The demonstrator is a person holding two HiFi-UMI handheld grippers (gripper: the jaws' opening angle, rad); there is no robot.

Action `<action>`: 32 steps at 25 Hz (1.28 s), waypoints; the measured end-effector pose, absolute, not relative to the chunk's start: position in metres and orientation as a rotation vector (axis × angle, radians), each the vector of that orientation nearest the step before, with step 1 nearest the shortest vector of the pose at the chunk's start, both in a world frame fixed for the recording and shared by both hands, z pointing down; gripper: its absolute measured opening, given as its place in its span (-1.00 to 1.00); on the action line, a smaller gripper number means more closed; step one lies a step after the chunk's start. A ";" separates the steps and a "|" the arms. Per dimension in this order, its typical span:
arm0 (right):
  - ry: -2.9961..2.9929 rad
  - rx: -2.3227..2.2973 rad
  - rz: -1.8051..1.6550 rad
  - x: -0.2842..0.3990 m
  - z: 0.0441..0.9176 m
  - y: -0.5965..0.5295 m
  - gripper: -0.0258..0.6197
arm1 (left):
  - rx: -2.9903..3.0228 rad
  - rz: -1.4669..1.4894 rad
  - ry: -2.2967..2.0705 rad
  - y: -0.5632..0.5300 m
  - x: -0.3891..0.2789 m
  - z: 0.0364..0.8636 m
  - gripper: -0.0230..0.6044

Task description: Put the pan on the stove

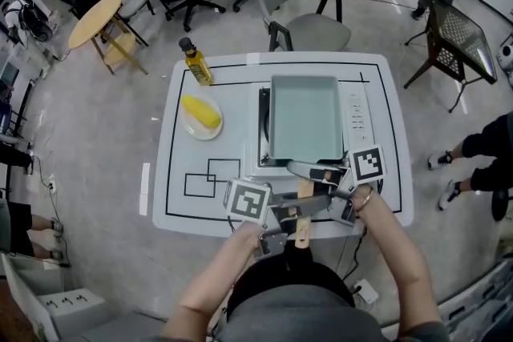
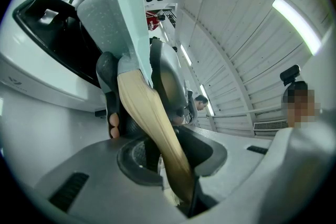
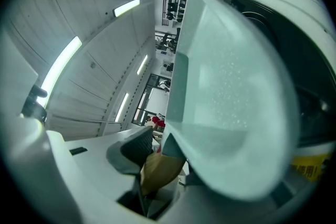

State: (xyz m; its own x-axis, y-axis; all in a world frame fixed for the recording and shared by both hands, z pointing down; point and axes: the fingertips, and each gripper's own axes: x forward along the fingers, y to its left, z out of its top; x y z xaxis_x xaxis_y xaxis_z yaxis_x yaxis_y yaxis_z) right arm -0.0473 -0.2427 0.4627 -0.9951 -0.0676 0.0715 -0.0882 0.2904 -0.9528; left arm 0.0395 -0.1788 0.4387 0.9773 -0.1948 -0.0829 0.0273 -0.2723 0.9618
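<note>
A pale green rectangular pan (image 1: 304, 118) lies on the white stove (image 1: 357, 118) in the middle of the table. Its wooden handle (image 1: 304, 189) points back toward me. My right gripper (image 1: 314, 172) is shut on the handle close to the pan. My left gripper (image 1: 295, 214) is shut on the handle further back. In the left gripper view, the wooden handle (image 2: 152, 128) runs between the jaws up to the pan (image 2: 118, 13), beside the stove's black top (image 2: 47, 23). In the right gripper view, the pan (image 3: 226, 76) fills the frame and the handle (image 3: 157, 171) sits between the jaws.
A bottle of oil (image 1: 195, 62) and a plate with a corn cob (image 1: 202, 114) stand on the white table (image 1: 176, 188) left of the stove. A grey chair (image 1: 304, 12) is behind the table. A person's legs (image 1: 477, 160) are at the right.
</note>
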 end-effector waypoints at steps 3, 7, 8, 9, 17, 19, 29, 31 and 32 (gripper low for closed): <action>-2.490 0.156 1.875 -0.047 0.464 -0.245 -0.33 | 1.830 -0.215 -0.124 -0.182 0.038 0.439 -0.62; -2.475 0.155 1.888 -0.047 0.467 -0.248 -0.34 | 1.820 -0.223 -0.129 -0.185 0.039 0.440 -0.62; -2.473 0.151 1.886 -0.047 0.467 -0.248 -0.34 | 1.815 -0.225 -0.129 -0.186 0.039 0.440 -0.62; -2.470 0.149 1.888 -0.047 0.468 -0.249 -0.34 | 1.813 -0.226 -0.128 -0.187 0.040 0.440 -0.62; -2.425 0.161 1.946 -0.045 0.471 -0.257 -0.35 | 1.740 -0.238 -0.135 -0.193 0.039 0.441 -0.62; -2.414 0.157 1.970 -0.045 0.471 -0.258 -0.36 | 1.730 -0.248 -0.133 -0.195 0.039 0.441 -0.62; -2.392 0.142 2.010 -0.043 0.471 -0.260 -0.38 | 1.704 -0.256 -0.152 -0.197 0.039 0.441 -0.62; -2.393 0.141 2.012 -0.044 0.471 -0.260 -0.38 | 1.699 -0.262 -0.147 -0.197 0.039 0.440 -0.62; -2.392 0.141 2.015 -0.044 0.471 -0.260 -0.38 | 1.697 -0.265 -0.145 -0.197 0.039 0.440 -0.62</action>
